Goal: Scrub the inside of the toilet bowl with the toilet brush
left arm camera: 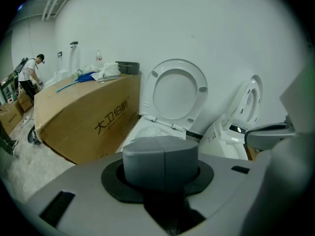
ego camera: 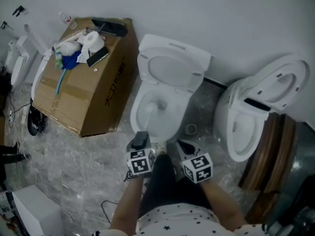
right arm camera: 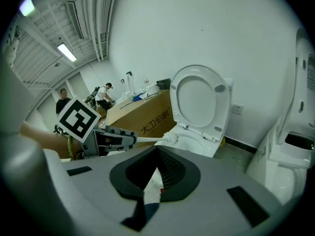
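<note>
A cardboard box (ego camera: 98,82) fills the upper left. At lower centre the left gripper (ego camera: 141,139) is clamped on the toilet brush (ego camera: 157,103). The brush is all white, with a slim handle and a small rounded bristle head down inside the open toilet bowl (ego camera: 135,114). Just right of it, the right gripper (ego camera: 184,146) is spread and grips nothing. A second toilet (ego camera: 246,127) stands at right.

We see a white toilet (ego camera: 170,65), a white toilet brush (right arm camera: 165,139), a brown cardboard box (ego camera: 106,95) with black print, a blue item (ego camera: 70,61) on top, grey marbled floor (ego camera: 74,166), black-and-white square markers on our cubes (ego camera: 139,162), white shirt (ego camera: 172,222) with dark stars.
</note>
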A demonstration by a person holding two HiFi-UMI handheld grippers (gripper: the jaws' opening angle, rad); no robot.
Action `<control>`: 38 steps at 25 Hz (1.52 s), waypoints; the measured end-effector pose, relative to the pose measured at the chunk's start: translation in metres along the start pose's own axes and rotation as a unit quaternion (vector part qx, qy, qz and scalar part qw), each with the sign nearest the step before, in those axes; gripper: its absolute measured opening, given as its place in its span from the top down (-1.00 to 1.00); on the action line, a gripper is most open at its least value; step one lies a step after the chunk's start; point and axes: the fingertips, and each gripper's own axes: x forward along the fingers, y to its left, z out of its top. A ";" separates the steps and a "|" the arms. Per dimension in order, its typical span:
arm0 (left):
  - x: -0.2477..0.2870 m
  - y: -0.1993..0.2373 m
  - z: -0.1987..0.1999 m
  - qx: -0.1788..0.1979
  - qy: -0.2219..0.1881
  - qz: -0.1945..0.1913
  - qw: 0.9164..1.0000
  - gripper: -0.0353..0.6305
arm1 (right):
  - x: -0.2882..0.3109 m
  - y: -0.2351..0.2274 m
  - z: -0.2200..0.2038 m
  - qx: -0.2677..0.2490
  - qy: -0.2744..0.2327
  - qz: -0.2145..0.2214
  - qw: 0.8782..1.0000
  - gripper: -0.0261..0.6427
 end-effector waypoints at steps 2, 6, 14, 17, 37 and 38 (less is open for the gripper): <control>0.015 0.002 0.001 0.003 0.005 -0.001 1.000 0.42 | 0.010 -0.002 -0.005 0.001 0.010 0.001 1.000 0.90; 0.044 0.003 0.005 0.011 0.015 -0.008 1.000 0.42 | 0.028 -0.009 -0.016 0.007 0.025 -0.001 1.000 0.90; 0.097 0.008 0.004 0.024 0.038 -0.015 0.999 0.42 | 0.059 -0.028 -0.033 0.028 0.039 -0.013 0.999 0.90; 0.117 0.007 0.004 0.028 0.042 -0.019 0.999 0.42 | 0.069 -0.035 -0.037 0.032 0.044 -0.014 0.998 0.90; 0.193 -0.002 0.008 0.060 0.057 -0.046 0.996 0.42 | 0.105 -0.056 -0.065 0.072 0.045 -0.037 0.996 0.90; 0.194 -0.003 0.009 0.064 0.057 -0.047 0.995 0.42 | 0.105 -0.056 -0.065 0.073 0.044 -0.037 0.996 0.90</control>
